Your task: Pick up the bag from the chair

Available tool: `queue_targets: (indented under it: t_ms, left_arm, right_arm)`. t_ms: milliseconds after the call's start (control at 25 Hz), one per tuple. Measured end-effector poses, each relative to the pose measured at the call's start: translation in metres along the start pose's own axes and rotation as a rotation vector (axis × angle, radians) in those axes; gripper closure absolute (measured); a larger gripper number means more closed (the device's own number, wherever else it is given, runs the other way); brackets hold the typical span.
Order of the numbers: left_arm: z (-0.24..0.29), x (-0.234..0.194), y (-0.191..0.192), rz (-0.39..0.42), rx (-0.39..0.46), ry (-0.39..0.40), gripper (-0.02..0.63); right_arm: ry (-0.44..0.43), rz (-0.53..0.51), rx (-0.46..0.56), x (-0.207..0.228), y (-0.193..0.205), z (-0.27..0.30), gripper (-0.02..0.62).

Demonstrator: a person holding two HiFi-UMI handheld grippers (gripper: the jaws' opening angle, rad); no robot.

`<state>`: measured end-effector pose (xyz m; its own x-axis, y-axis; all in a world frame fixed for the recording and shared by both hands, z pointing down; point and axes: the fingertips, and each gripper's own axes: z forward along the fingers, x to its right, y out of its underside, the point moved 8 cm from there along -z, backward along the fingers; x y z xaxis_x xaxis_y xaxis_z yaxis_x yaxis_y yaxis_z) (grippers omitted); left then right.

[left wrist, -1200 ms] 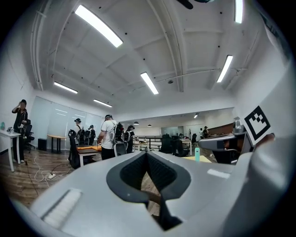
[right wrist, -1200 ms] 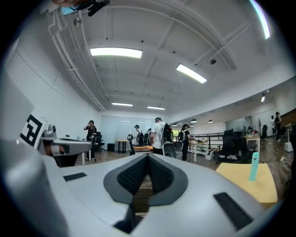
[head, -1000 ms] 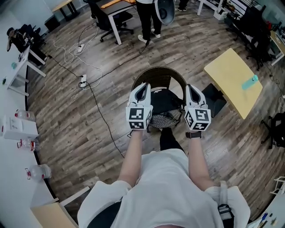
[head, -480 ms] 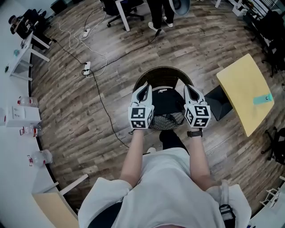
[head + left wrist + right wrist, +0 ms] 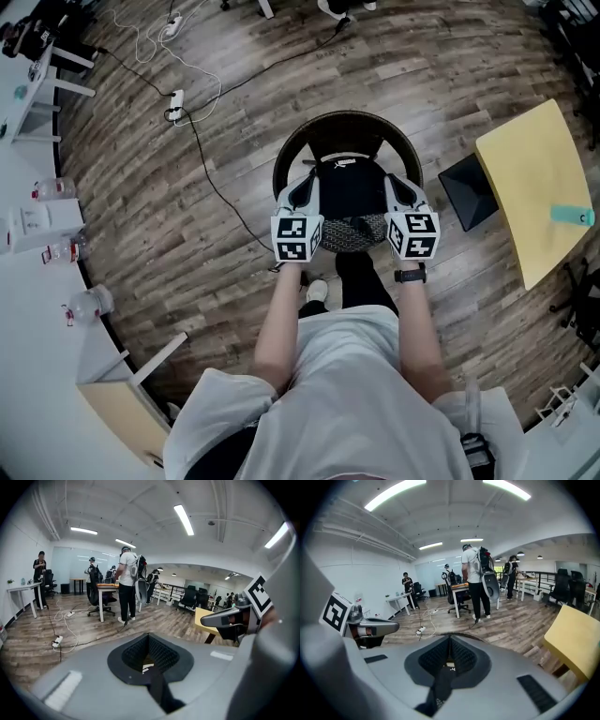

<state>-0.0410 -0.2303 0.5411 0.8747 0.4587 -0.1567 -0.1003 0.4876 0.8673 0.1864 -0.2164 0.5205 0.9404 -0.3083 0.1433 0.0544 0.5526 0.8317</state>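
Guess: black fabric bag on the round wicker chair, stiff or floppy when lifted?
Probably floppy: the black fabric bag lies slumped in the round wicker chair. Straps pinched in left gripper and right gripper look limp; likely sags, swings between them.

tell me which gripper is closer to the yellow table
Right. The right gripper is at the chair's right side, the side facing the yellow table. The left gripper is at the chair's far side, farther from the table.

A white short-sleeved T-shirt (image 5: 347, 394), dark trousers (image 5: 357, 283) and a black wristwatch (image 5: 410, 276)
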Motion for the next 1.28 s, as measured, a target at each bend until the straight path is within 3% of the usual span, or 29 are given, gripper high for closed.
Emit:
queue_targets:
  t_ms: [280, 560, 760, 1080, 1120, 1160, 1200, 1280]
  left_arm:
    - [0.042, -0.001, 0.053, -0.023, -0.141, 0.017, 0.595]
    - [0.076, -0.011, 0.102, -0.082, -0.244, -0.017, 0.583]
    - [0.099, -0.025, 0.144, -0.1, -0.34, -0.018, 0.505]
    - [0.134, -0.043, 0.208, -0.144, -0.474, 0.015, 0.459]
    - [0.137, -0.044, 0.216, -0.146, -0.492, 0.019, 0.454]
    - [0.14, -0.046, 0.223, -0.15, -0.506, 0.021, 0.449]
    - [0.143, -0.048, 0.229, -0.155, -0.518, 0.023, 0.445]
    - [0.15, -0.05, 0.244, -0.161, -0.544, 0.031, 0.436]
  right_arm:
    - [-0.038, 0.006, -0.164, 0.022, 0.057, 0.039, 0.584]
    - [-0.112, 0.003, -0.284, 0.044, 0.103, 0.08, 0.583]
    - [-0.147, -0.037, -0.37, 0.057, 0.138, 0.115, 0.583]
    - [-0.195, -0.091, -0.476, 0.073, 0.19, 0.169, 0.576]
    - [-0.2, -0.098, -0.495, 0.074, 0.196, 0.175, 0.533]
    - [-0.207, -0.103, -0.515, 0.075, 0.203, 0.18, 0.436]
    - [-0.212, -0.108, -0.533, 0.076, 0.209, 0.185, 0.397]
    - [-0.219, -0.12, -0.562, 0.079, 0.222, 0.194, 0.397]
